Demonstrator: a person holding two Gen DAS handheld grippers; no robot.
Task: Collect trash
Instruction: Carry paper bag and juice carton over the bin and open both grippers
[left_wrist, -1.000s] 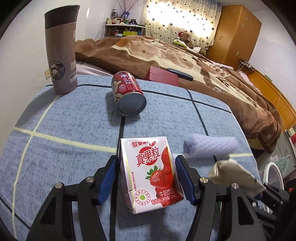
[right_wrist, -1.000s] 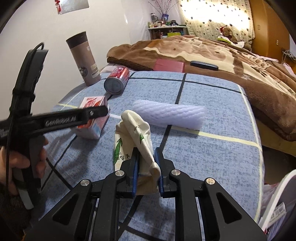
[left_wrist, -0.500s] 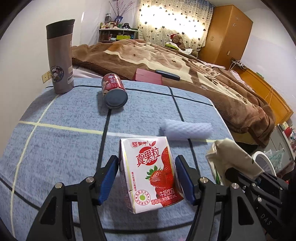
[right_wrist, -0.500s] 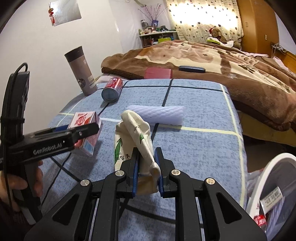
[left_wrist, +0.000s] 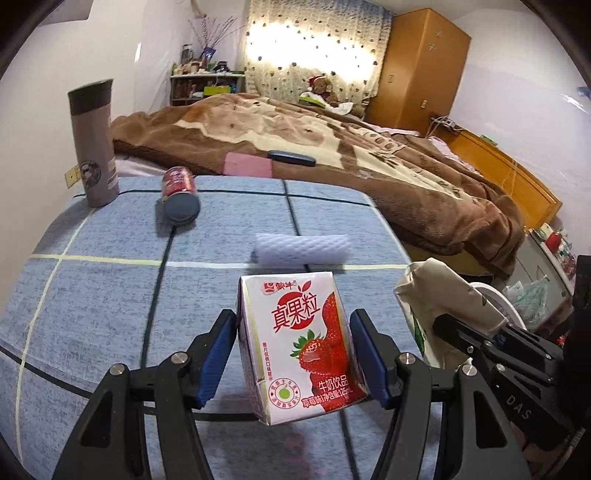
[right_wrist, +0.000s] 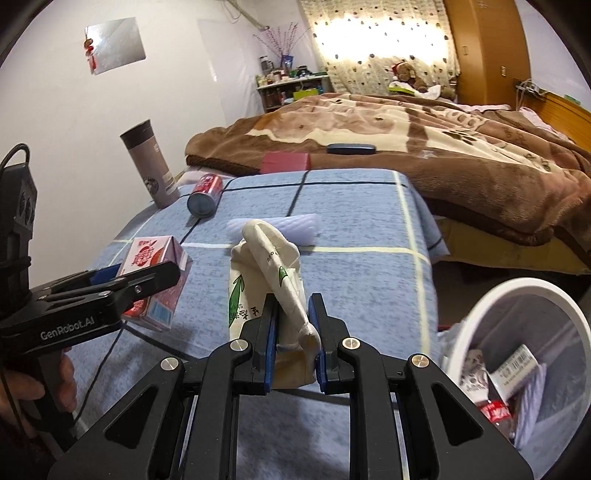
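The bed with its brown blanket lies at twelve o'clock beyond my blue checked worktop. At four o'clock in the right wrist view stands the white bin, rubbish inside. My left claw grips the strawberry milk carton by its sides, lifted above the worktop. My right claw is clamped on the crumpled paper bag. A foam sleeve and a red can lie farther off, near the upright flask.
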